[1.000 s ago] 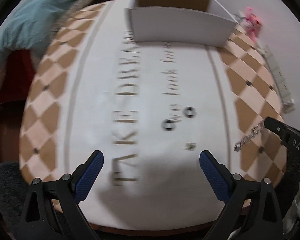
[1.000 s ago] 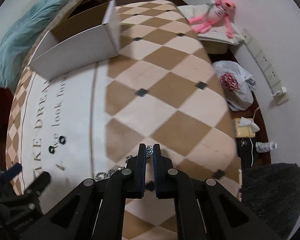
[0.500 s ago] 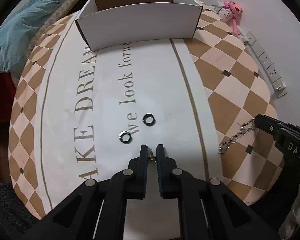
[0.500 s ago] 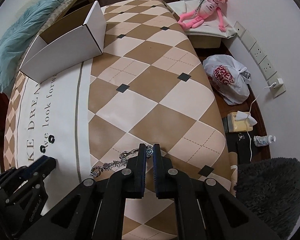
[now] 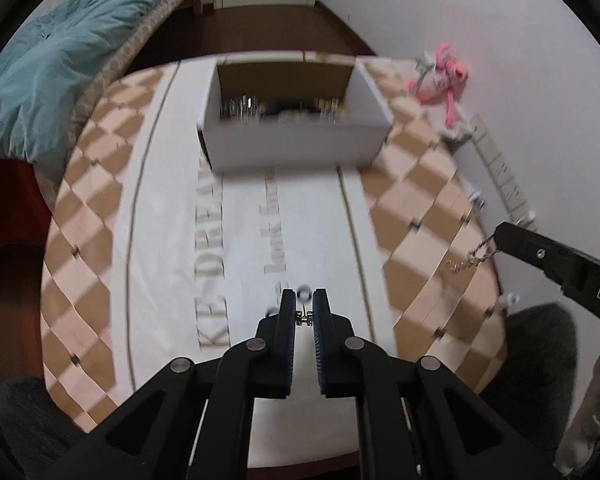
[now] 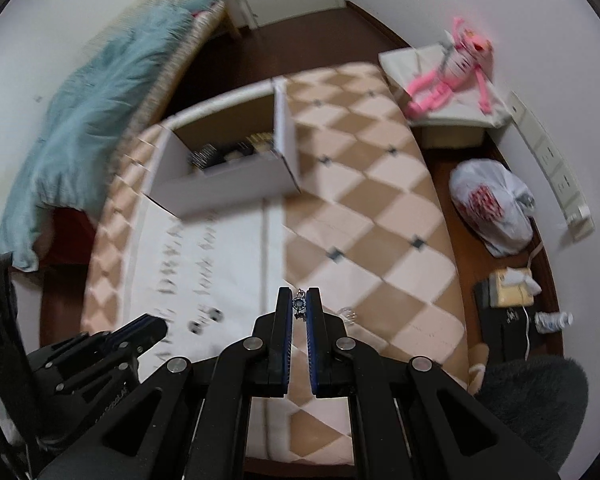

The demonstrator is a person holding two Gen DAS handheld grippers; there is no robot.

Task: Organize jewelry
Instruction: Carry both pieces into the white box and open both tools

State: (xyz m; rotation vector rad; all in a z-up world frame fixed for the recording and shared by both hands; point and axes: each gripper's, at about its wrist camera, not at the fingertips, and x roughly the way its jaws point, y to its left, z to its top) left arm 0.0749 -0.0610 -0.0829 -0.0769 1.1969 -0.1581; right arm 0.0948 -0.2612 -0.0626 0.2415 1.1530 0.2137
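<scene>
My left gripper (image 5: 304,312) is shut on a small gold earring (image 5: 304,317) and holds it raised above the tablecloth. My right gripper (image 6: 299,304) is shut on a silver chain necklace with a blue stone (image 6: 299,304); the chain (image 5: 470,258) hangs from it at the right of the left wrist view. Two dark rings (image 6: 206,320) lie on the white band of the cloth. A white cardboard box (image 5: 296,140) with jewelry inside stands at the far end of the table; it also shows in the right wrist view (image 6: 228,160).
The table carries a diamond-patterned cloth (image 6: 364,216). A small clear ring-like item (image 6: 347,313) lies on it near my right gripper. A teal blanket (image 5: 60,64) lies on the bed to the left. A pink plush toy (image 6: 452,76), a plastic bag (image 6: 492,208) and a dark stool (image 6: 540,408) stand to the right.
Both grippers have lifted away from the table with their pieces and tilted up toward the box. The necklace chain now hangs in the air. Half a second earlier the left gripper shut on the earring.
</scene>
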